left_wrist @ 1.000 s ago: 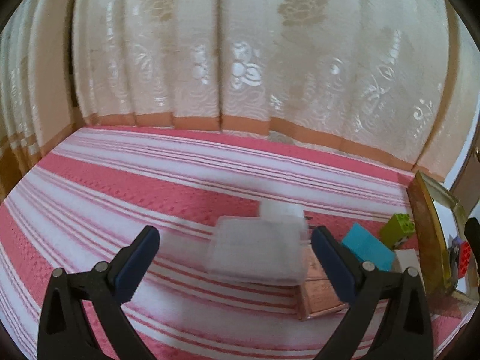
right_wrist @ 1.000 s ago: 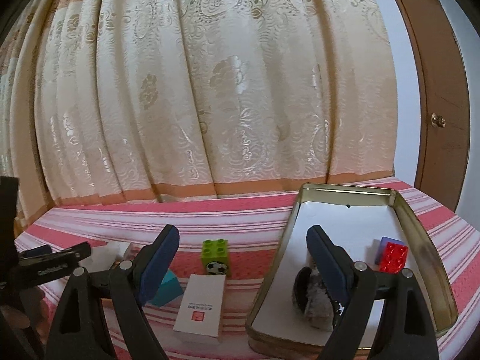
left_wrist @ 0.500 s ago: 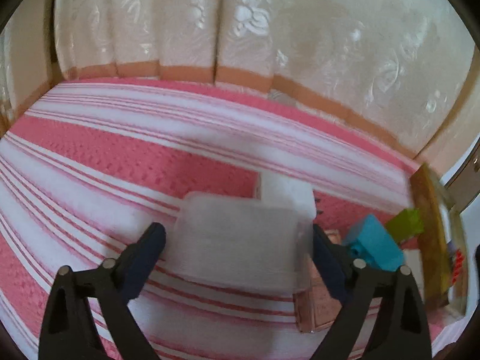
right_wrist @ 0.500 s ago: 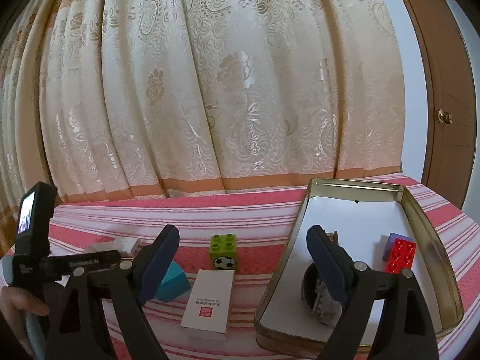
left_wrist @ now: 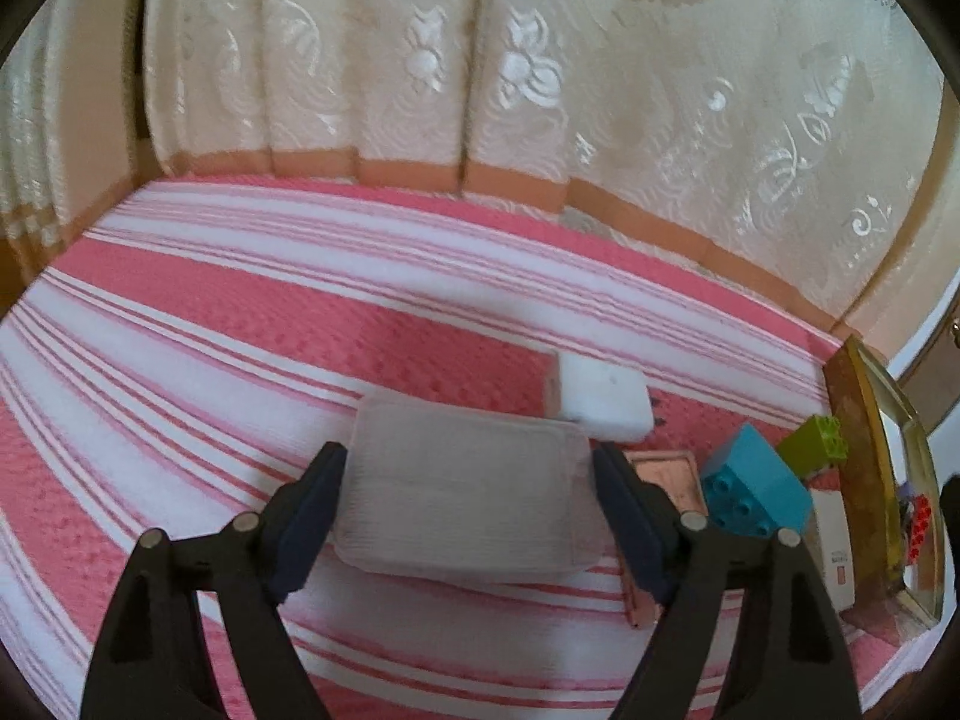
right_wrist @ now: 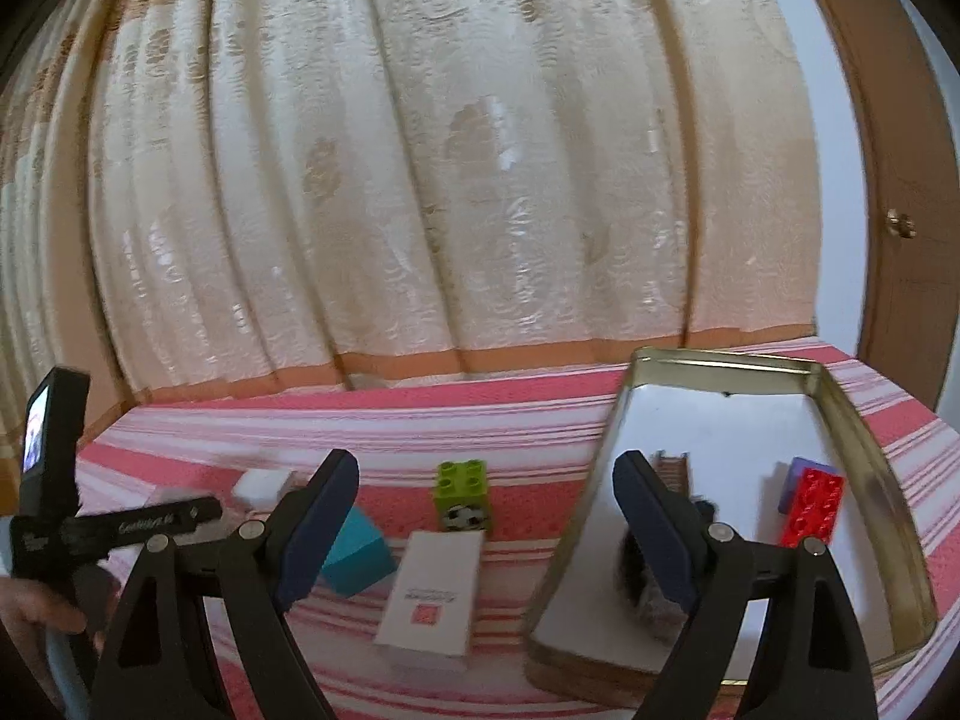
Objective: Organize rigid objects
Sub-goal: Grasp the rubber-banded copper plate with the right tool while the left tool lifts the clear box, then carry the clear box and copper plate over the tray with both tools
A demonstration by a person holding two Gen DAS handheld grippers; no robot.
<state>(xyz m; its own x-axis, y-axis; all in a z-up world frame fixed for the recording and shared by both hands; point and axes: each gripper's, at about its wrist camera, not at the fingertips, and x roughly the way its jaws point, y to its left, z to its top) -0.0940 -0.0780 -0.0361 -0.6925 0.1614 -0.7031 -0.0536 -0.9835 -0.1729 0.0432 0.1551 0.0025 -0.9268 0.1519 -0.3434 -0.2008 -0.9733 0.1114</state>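
A clear plastic box (left_wrist: 465, 495) lies on the pink striped cloth. My left gripper (left_wrist: 468, 516) is open with a finger on either side of the box, close to its sides. Behind it lie a white block (left_wrist: 603, 399), a copper-coloured box (left_wrist: 666, 474), a teal brick (left_wrist: 753, 495) and a green brick (left_wrist: 816, 441). My right gripper (right_wrist: 480, 531) is open and empty, held above a white card box (right_wrist: 435, 591). The gold tin tray (right_wrist: 864, 450) at right holds a red brick (right_wrist: 813, 507), a purple brick and a dark object.
A cream curtain hangs along the far edge of the cloth. A wooden door (right_wrist: 888, 180) stands at far right. The left gripper's body and the hand holding it (right_wrist: 66, 531) show at the left of the right wrist view.
My left gripper has moved forward and down, so the clear box now sits between its fingers. My right gripper has risen slightly and stayed open.
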